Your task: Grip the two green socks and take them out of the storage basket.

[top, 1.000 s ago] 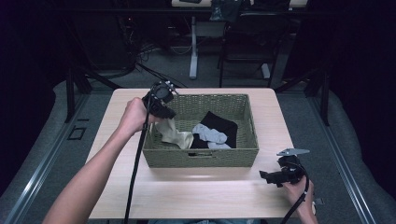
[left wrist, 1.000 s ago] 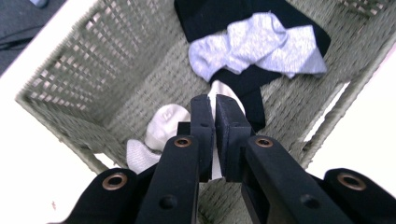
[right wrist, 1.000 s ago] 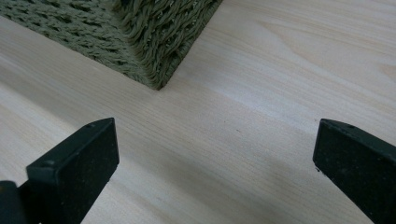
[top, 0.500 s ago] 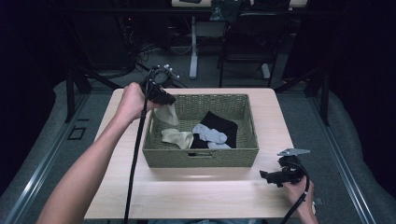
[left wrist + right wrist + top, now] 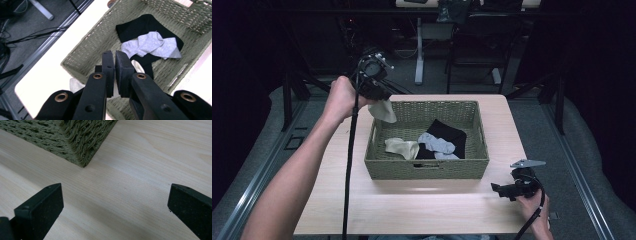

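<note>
Right gripper point(image 5: 507, 190): it rests low at the near right corner of the counter point(image 5: 422, 210). Its jaws are spread wide with nothing between them, just bare wood.
Basket corner point(image 5: 82, 157): in the right gripper view, a corner of the green woven basket sits just ahead of the open jaws and a bit to their left, not touching them.
Basket point(image 5: 427, 167): it stands in the middle of the counter, between the two grippers.
Socks in the basket: a cream sock point(image 5: 402, 147) lies below the left jaws. A grey sock point(image 5: 437, 144) lies beside it, on top of a black sock point(image 5: 447, 131).
Left gripper point(image 5: 379, 92): a hand holds it up in the air, over the far left corner of the basket. Its jaws are pressed together and pinch a cream sock.
Held sock point(image 5: 383, 111): it hangs down from the left jaws, above the basket's left edge, clear of the socks below. In the left gripper view a bit of it point(image 5: 76, 85) peeks out under the jaws.
Far side: dark floor and chair legs lie past the counter.
</note>
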Available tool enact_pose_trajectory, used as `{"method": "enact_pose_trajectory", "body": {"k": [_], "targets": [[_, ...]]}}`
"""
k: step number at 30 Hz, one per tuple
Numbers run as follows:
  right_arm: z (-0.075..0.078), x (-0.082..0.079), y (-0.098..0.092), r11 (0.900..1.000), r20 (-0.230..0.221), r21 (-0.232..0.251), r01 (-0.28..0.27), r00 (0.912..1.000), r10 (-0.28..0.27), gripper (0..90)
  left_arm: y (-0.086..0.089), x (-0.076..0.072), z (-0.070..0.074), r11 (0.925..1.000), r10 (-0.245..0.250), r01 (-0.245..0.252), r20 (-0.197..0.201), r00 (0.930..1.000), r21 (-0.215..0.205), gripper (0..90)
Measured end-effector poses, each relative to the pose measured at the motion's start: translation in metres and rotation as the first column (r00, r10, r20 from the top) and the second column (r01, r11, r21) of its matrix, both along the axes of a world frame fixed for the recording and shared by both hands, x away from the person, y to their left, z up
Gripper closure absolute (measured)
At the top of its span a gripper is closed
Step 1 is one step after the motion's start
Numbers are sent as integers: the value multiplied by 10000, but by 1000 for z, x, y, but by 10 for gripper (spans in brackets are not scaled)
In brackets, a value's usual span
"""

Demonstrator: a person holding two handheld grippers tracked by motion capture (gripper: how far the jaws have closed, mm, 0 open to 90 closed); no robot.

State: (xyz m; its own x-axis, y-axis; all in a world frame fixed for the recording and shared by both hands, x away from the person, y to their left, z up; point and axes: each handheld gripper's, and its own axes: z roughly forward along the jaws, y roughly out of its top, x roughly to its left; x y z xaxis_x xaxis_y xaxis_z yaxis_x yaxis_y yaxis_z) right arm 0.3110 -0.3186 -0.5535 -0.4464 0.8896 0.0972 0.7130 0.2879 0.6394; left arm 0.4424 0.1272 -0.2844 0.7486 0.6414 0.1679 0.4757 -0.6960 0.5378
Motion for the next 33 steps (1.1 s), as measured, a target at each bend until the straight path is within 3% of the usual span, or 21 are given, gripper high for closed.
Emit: {"method": "enact_pose_trajectory", "body": {"k": [5, 11, 12, 17, 22, 23, 24, 25, 26, 27, 28, 33], "targets": [[0, -1, 1, 10000, -6, 16, 15, 10000, -15, 0, 14, -2, 4, 9996, 275, -275, 96, 9996, -89, 867], [0, -1, 1, 10000, -49, -39, 10, 10000, -10, 0, 44, -5, 3, 9970, 770, -768, 135, 9969, -136, 867], [-1, -1, 1, 10000, -70, -25, -15, 10000, 15, 0, 56, -5, 0, 9948, 1009, -1007, 126, 9948, -167, 867], [0, -1, 1, 10000, -53, -23, -17, 10000, 17, 0, 80, -6, -7, 9874, 1567, -1566, 33, 9876, -232, 867], [0, -1, -2, 10000, -99, 31, 32, 9999, -31, 0, 116, -4, -31, 9704, 2379, -2388, -277, 9709, -362, 867], [0, -1, -2, 10000, -99, 31, 32, 9999, -31, 0, 116, -4, -31, 9704, 2379, -2388, -277, 9709, -362, 867], [-1, -1, -1, 10000, -97, 19, 52, 9999, -51, 0, 126, -3, -43, 9641, 2611, -2625, -379, 9646, -403, 867], [-1, -1, 0, 10000, -90, 16, 38, 10000, -38, 0, 126, -3, -43, 9641, 2611, -2625, -379, 9646, -403, 867], [-1, -1, 0, 10000, -94, 2, 49, 9999, -49, 0, 136, -1, -57, 9588, 2776, -2805, -621, 9587, -444, 867], [-1, -1, 0, 10000, -94, 2, 49, 9999, -49, 0, 136, -1, -57, 9588, 2776, -2805, -621, 9587, -444, 867], [-1, -1, 0, 10000, -128, -18, 36, 9999, -36, 0, 144, 0, -70, 9530, 2961, -3001, -816, 9517, -418, 867], [-2, -1, 1, 10000, -118, 32, 62, 9999, -61, 0, 158, 4, -108, 9398, 3316, -3394, -1336, 9339, -397, 866]]}}
